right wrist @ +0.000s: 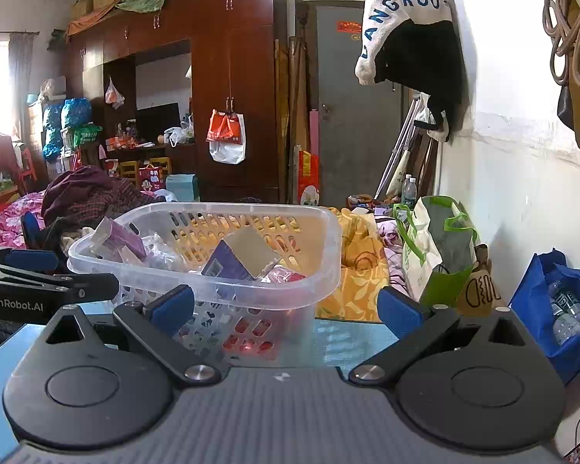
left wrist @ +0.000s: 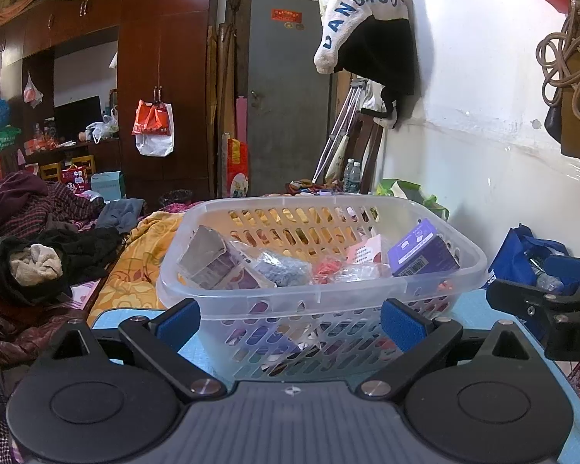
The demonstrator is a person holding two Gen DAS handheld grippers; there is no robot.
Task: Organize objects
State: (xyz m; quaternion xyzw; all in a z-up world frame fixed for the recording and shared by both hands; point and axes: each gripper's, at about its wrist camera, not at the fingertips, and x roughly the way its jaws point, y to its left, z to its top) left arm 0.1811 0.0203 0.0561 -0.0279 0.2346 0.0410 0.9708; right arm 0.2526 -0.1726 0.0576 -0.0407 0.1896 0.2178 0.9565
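Note:
A clear plastic basket (left wrist: pixel 321 294) stands on a light blue mat (left wrist: pixel 112 315) right in front of me. It holds a purple box (left wrist: pixel 425 251), a silver-and-purple box (left wrist: pixel 216 263), small clear bags and red bits. My left gripper (left wrist: pixel 290 324) is open and empty, its blue pads level with the basket's near wall. My right gripper (right wrist: pixel 286 309) is open and empty, facing the basket's right end (right wrist: pixel 321 255). The basket's purple boxes (right wrist: pixel 236 259) also show in the right wrist view. Each gripper shows in the other's view, the right one (left wrist: pixel 549 301) and the left one (right wrist: pixel 38 282).
A bed with a yellow floral cover (left wrist: pixel 143 266) and piled dark clothes (left wrist: pixel 38 232) lies behind and to the left. A blue bag with a bottle (right wrist: pixel 560 305) and a green-and-white tote (right wrist: pixel 437 255) sit by the white wall (right wrist: pixel 522 201) on the right. Wardrobes and a grey door (left wrist: pixel 286 92) stand far back.

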